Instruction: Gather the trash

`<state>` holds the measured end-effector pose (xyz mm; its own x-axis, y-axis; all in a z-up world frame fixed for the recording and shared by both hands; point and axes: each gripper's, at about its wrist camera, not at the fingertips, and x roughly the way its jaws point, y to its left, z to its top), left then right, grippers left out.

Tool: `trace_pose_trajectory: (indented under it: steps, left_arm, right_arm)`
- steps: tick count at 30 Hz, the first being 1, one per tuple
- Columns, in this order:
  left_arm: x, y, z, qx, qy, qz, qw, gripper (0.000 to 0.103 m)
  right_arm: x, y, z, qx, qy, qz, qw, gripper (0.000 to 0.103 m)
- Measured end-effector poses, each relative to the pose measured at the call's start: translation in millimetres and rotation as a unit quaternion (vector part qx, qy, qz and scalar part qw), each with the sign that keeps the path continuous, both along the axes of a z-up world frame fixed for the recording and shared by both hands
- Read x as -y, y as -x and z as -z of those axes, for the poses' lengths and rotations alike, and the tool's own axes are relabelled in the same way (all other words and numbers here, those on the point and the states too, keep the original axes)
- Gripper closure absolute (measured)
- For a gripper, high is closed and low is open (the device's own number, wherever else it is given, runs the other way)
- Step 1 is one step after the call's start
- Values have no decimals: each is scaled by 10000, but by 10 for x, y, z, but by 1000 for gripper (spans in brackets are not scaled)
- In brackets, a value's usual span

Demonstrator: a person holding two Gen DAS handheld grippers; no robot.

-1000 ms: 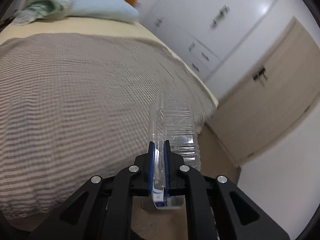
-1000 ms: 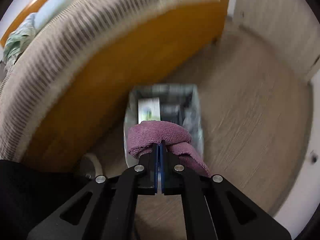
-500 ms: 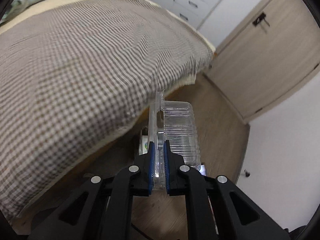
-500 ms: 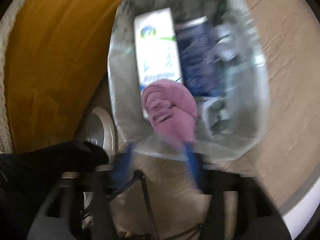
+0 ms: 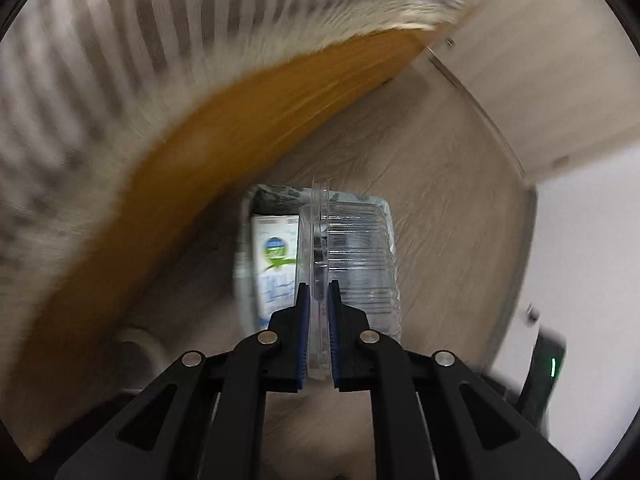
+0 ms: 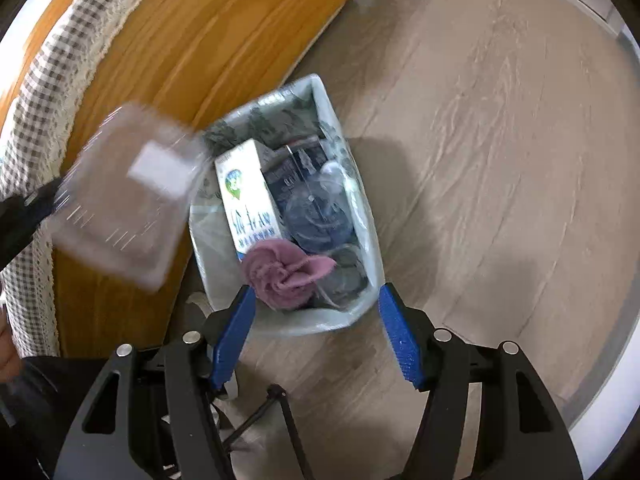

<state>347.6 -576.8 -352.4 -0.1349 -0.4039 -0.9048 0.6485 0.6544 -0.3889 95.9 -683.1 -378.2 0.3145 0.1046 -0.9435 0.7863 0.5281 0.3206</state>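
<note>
The bed (image 6: pixel 132 40) stands beside the bin (image 6: pixel 362 216), which rests on the floor (image 6: pixel 500 140) and already contains a carton (image 6: pixel 248 196) and a purple cloth (image 6: pixel 286 270).

The clear plastic container (image 5: pixel 352 256) hangs above the bin (blurred in the right wrist view). It is judged light, thin-walled, slippery and easily crushed; grip it at the flat rim.

The left gripper (image 5: pixel 318 308) has its fingers nearly closed, pinching that rim. The right gripper (image 6: pixel 316 332) is spread wide above the bin and holds nothing.
</note>
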Motion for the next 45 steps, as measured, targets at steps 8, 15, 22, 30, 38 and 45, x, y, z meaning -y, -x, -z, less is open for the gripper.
trace_pose_trajectory:
  steps: [8,15,22,30,38,45]
  left_arm:
    - [-196,360,1220,1588,-1259,-265,9789,101]
    - [-103,144,1458,811,-1177,-529,9883,101]
    - [23,-115,1301,781,-677,-715,9921,98]
    - [-109,-272,1424,459,-885,-799,9918,87]
    - [-132,-39,1029,529,-803,-101,9953,67]
    - [-334,225,504,931,-588,271,9935,50]
  right_arm:
    - [-55,86,125,-173,-127,7,9998,41]
    - [-47,61,143,-215,-117,56,9997,41]
    - [-81,-100,106,-203,-117,-25,9997,41]
    - [-185,-270,8,-293,70,-268,9992,41]
    - [-136,-323,-76,-751,389,-185,9962,41]
    - [-210,-329,-240,-1019,754,-287,9915,41]
